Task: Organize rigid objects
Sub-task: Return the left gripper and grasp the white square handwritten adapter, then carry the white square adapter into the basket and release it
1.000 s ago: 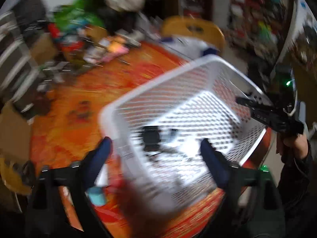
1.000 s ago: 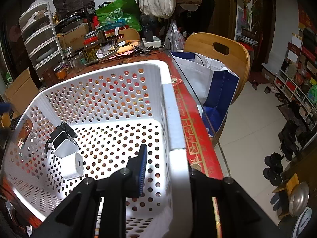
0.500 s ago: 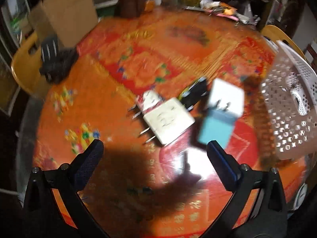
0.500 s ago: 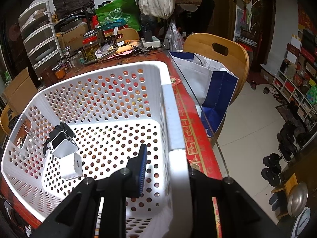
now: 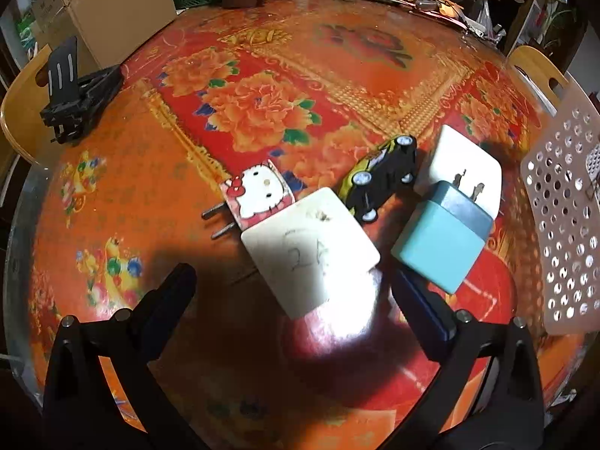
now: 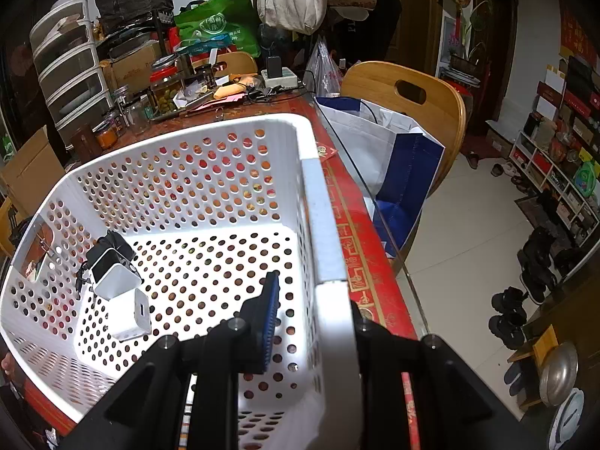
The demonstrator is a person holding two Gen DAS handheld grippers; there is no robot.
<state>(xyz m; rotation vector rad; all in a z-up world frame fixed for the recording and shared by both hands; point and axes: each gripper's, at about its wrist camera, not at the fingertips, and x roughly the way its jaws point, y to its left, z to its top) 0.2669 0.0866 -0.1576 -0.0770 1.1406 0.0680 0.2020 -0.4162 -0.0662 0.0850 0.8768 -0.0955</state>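
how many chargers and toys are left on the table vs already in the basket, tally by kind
Plug adapters on the table: 4 (Hello Kitty plug, white adapter, teal adapter, white adapter behind it)
Toy car on the table: 1
Adapters in the white basket: 3 (black, two white)
Total: 8

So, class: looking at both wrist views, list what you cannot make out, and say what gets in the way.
- Black adapter, right wrist view: mostly hidden behind the white charger.
- Rear white plug, left wrist view: lower part covered by the teal plug.
- White basket, left wrist view: cut off by the frame edge.
- Writing on the white adapter: too faint.
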